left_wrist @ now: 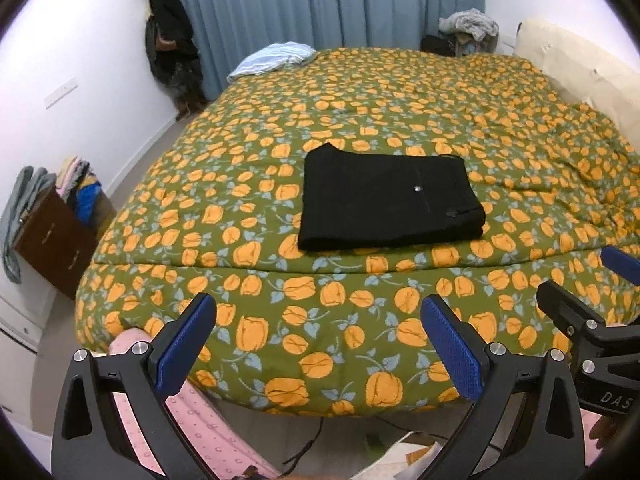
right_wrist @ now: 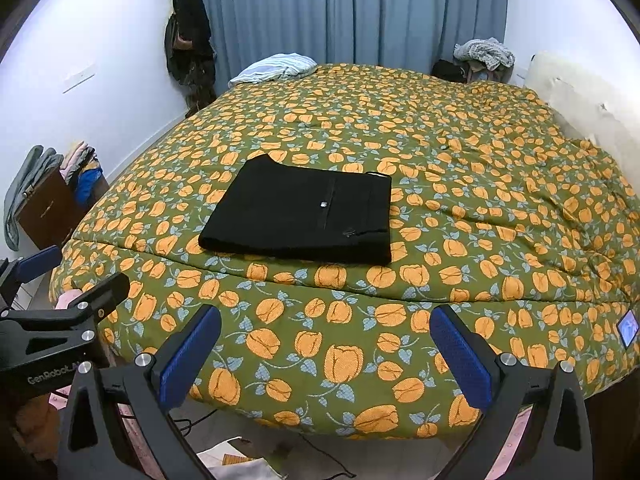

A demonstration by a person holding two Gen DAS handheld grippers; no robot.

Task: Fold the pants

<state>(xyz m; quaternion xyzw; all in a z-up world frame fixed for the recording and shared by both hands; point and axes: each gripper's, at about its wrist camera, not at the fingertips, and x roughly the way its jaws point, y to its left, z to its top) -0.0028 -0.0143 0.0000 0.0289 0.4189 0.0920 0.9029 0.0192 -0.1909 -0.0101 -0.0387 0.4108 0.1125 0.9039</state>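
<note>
Black pants point(left_wrist: 384, 200) lie folded into a neat rectangle on the bed's green quilt with orange flowers point(left_wrist: 340, 304); a small metal button shows on top. They also show in the right wrist view point(right_wrist: 304, 212). My left gripper point(left_wrist: 320, 312) is open and empty, held back over the bed's near edge, well short of the pants. My right gripper point(right_wrist: 326, 324) is open and empty too, beside the left one and equally far back. Each gripper shows at the edge of the other's view.
A light blue cloth point(left_wrist: 272, 60) lies at the far left corner of the bed. A pillow point(left_wrist: 580, 64) leans at the right. A brown box of clothes point(left_wrist: 60, 232) stands left of the bed. Papers and a cable lie on the floor below point(left_wrist: 400, 460).
</note>
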